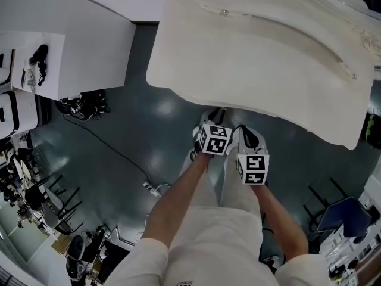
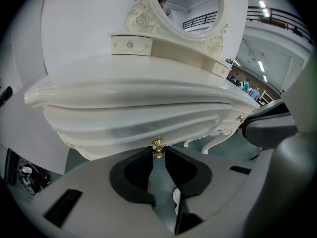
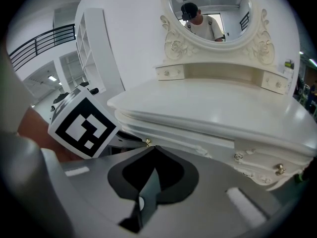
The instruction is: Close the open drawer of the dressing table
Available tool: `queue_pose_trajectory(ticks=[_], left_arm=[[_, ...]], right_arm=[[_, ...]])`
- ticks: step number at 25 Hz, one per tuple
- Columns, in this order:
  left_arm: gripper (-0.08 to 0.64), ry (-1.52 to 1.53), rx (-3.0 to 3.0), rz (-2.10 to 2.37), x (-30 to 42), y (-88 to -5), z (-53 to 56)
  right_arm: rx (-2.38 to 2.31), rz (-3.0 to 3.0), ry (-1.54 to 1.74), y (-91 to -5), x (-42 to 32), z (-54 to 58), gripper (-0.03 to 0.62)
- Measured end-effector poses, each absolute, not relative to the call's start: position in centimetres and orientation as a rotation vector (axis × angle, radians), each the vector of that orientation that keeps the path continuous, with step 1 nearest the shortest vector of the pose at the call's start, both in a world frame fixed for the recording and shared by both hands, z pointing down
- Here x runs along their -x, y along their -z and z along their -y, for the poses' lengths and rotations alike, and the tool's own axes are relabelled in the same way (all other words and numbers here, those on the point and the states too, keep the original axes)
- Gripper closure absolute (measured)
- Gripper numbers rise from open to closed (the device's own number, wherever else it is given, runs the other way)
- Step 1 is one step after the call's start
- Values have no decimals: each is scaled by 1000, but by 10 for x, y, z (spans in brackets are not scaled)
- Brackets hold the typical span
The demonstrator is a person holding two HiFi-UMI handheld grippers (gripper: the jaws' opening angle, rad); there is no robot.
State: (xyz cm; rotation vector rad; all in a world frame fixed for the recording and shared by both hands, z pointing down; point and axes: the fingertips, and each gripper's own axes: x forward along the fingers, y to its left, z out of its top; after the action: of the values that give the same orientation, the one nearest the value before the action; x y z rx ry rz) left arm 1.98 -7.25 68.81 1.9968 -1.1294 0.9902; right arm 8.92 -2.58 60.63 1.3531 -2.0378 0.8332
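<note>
Blocked at 12 o'clock by dressing table (image 1: 256, 52), walled off at 10 by white panel (image 1: 89, 40), lay open over grey floor (image 1: 158, 109) toward 9, crossed by cable (image 1: 110, 143).

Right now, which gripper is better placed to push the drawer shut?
Left. The left gripper is pinched on the brass knob of the drawer front; the right gripper sits beside it, jaws together, holding nothing.

Showed cream white on the dressing table (image 1: 256, 58), gold on its drawer knob (image 2: 157, 144), black-and-white squares on the left cube (image 1: 215, 139), dark grey on the floor (image 1: 137, 142).
</note>
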Motion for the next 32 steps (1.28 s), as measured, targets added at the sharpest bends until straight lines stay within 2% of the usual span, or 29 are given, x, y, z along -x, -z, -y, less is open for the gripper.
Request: queue_pose_trajectory(ticks=[32], left_arm=[[485,-985,-1997,1157,-26,-684,94]], right_arm=[[-1380,2040,-823,-600,-107,27,592]])
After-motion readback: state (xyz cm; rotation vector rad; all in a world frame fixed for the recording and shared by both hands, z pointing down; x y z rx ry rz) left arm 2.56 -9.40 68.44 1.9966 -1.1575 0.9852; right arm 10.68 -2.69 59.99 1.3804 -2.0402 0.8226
